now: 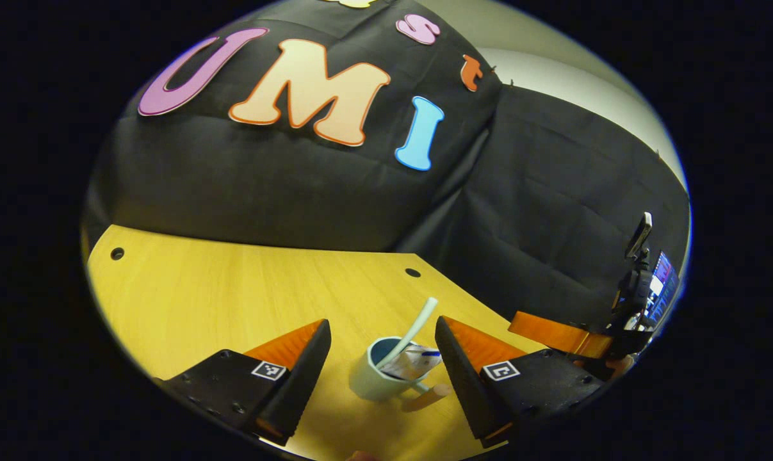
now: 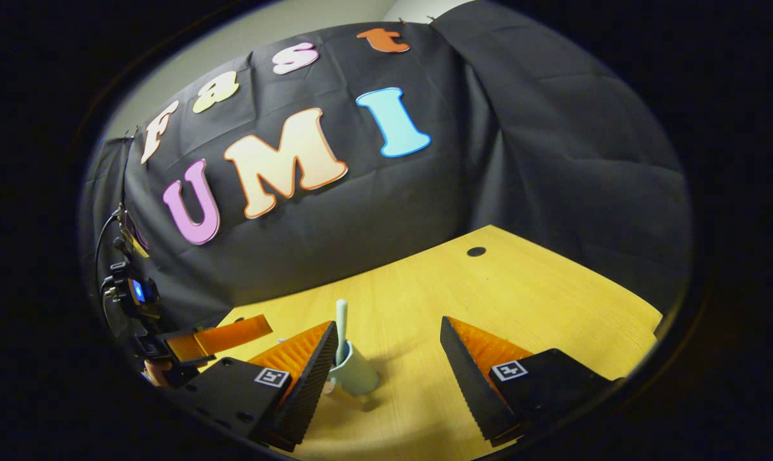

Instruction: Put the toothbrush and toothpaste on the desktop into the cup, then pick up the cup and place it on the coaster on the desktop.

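On the wooden desktop (image 1: 187, 288) stands the pale cup (image 1: 376, 381), with the toothbrush (image 1: 415, 330) leaning out of its mouth and the toothpaste (image 1: 415, 362) tucked in beside it, so the loading part of the task looks done. Lifting the cup and carrying it to the coaster would be what remains; I cannot pick out a coaster with any certainty, though a small tan shape (image 1: 428, 398) lies on the wood just beside the cup's base.

Left gripper (image 1: 383, 368) hangs over the cup with its fingers spread wide, one on each side and neither touching the wall. To grip well, I judge it should sink lower so the pads meet the body of the cup rather than the rim, close squarely across its middle, and keep clear of the toothbrush stem. Lifting straight up and holding the cup level should stop the tall brush from tipping out.

Right gripper (image 2: 386, 358) is likewise parted, holding nothing, with the cup (image 2: 354, 374) just beside its left finger rather than between the two.

From the left gripper view, the cup's dark inside and the toothpaste are plain. From the right gripper view, the cup is seen lower and side-on, with the toothbrush (image 2: 341, 330) rising upright, and the far stretch of bare desktop (image 2: 553, 288) with a round hole (image 2: 476, 251) in it.
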Motion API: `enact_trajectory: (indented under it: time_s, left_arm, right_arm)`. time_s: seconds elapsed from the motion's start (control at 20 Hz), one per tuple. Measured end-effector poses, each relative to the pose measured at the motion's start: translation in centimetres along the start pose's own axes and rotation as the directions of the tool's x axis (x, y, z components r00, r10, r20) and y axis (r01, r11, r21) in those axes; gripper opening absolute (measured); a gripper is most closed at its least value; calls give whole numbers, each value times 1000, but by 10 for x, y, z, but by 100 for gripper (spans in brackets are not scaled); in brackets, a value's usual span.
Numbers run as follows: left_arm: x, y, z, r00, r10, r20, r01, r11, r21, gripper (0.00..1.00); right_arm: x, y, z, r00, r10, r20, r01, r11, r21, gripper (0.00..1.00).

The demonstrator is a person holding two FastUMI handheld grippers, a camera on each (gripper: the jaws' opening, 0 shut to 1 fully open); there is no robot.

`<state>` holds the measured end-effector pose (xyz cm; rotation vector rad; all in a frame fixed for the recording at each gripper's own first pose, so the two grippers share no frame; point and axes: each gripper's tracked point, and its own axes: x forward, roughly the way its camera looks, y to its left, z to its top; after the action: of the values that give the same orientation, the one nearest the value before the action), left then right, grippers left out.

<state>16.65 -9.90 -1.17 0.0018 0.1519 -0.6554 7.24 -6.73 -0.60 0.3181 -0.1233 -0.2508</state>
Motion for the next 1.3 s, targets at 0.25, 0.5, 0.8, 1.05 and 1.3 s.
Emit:
enact_trajectory:
  time_s: [0.25, 0.5, 0.8, 1.05, 1.3]
  left_arm:
    - [-36, 44, 7, 993, 113, 29, -111, 992, -65, 95]
    - [-77, 98, 9, 966, 252, 58, -245, 963, -108, 95]
    - [-129, 153, -9, 917, 392, 77, -364, 899, -242, 95]
    - [-184, 208, -41, 842, 538, 33, -505, 809, -300, 96]
    - [-223, 243, -53, 774, 633, 1, -607, 743, -281, 95]
  right_arm:
    - [3, 34, -26, 987, 59, -148, -69, 996, -60, 98]
    - [14, 65, -62, 935, 122, -333, -139, 990, -31, 98]
    - [31, 63, -88, 872, 62, -486, -119, 989, -88, 98]
    - [40, 67, -115, 805, 29, -592, -140, 980, -142, 99]
    - [50, 64, -134, 751, -33, -659, -135, 970, -203, 98]
